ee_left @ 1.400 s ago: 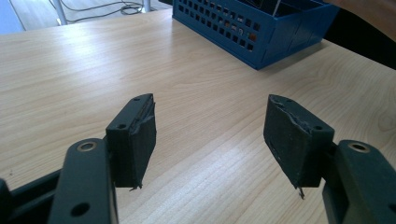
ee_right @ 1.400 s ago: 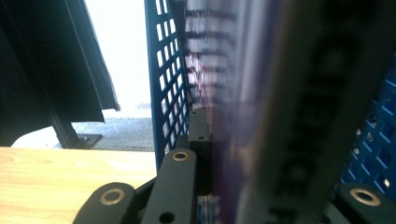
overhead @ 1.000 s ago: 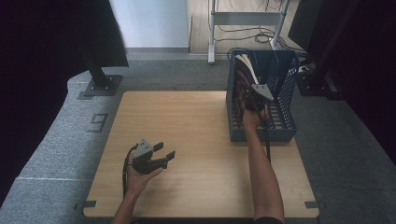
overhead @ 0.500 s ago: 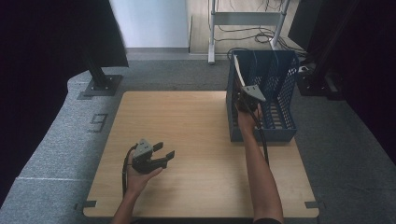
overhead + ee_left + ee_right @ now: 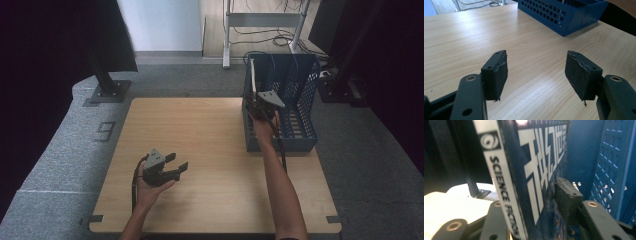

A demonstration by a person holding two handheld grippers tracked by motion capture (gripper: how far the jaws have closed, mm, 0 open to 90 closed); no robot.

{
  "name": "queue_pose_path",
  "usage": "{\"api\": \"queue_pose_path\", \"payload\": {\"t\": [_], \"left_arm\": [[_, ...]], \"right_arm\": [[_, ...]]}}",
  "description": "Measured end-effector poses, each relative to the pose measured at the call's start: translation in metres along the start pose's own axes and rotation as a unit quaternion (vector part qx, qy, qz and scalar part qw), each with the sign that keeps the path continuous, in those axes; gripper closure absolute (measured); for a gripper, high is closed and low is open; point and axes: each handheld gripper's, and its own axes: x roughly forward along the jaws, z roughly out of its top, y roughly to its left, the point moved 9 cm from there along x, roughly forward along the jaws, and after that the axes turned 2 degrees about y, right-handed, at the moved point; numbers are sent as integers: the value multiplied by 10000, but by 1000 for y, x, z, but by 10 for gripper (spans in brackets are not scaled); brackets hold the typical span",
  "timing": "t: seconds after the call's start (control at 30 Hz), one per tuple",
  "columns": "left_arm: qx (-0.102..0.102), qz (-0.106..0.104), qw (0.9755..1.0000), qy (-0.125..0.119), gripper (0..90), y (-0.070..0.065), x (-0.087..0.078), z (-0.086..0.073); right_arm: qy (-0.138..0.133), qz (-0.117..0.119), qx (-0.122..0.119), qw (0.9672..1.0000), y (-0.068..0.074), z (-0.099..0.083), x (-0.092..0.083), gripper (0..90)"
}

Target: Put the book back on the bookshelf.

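High view: the right gripper [image 5: 256, 103] sits at the near-left part of the blue perforated plastic file rack [image 5: 300, 107], which stands at the far right corner of the pale wooden worktop [image 5: 210, 150]. A second ago this hand was further right inside the rack with a slanted book; now the thin dark-blue paperback book with a white spine [image 5: 253, 76] stands upright against the rack's left wall, and the jaws have just been opening. I judge the book to be set in its slot and the grip being let go. The left gripper [image 5: 176, 166] rests near the worktop's near-left part, unmoved, well apart from the rack

Left gripper view: its black pads [image 5: 499, 72] stand spread with nothing between them, bare worktop beneath, and the rack [image 5: 564, 15] ahead at the far edge

Right gripper view: the book [image 5: 524, 172] is between the jaws, spine toward the camera. The right pad [image 5: 567, 196] stands just off the cover with a gap showing; the left jaw is hidden behind the spine, so the tongs look loosened, no longer pinching
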Motion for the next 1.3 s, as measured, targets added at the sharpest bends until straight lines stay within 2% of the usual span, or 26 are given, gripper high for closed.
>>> {"api": "queue_pose_path", "payload": {"t": [0.2,0.5,0.7,0.8,1.0,1.3], "left_arm": [[-16,9,10000,0,349,1,0,0],[1,4,10000,11,349,0,0,0],[-4,20,10000,15,348,0,0,0],[-6,24,10000,11,348,1,1,0],[10,16,10000,41,348,0,2,-1],[1,25,10000,33,347,-1,1,-1]], "right_arm": [[222,81,-129,9996,2,-7,0,511],[177,69,-205,9996,4,0,-8,461],[240,8,-134,9996,-3,0,-12,447],[237,69,-71,9997,-4,0,-16,440],[239,119,-125,9996,-4,0,-24,427],[288,248,-59,9993,-6,0,-34,421]]}}
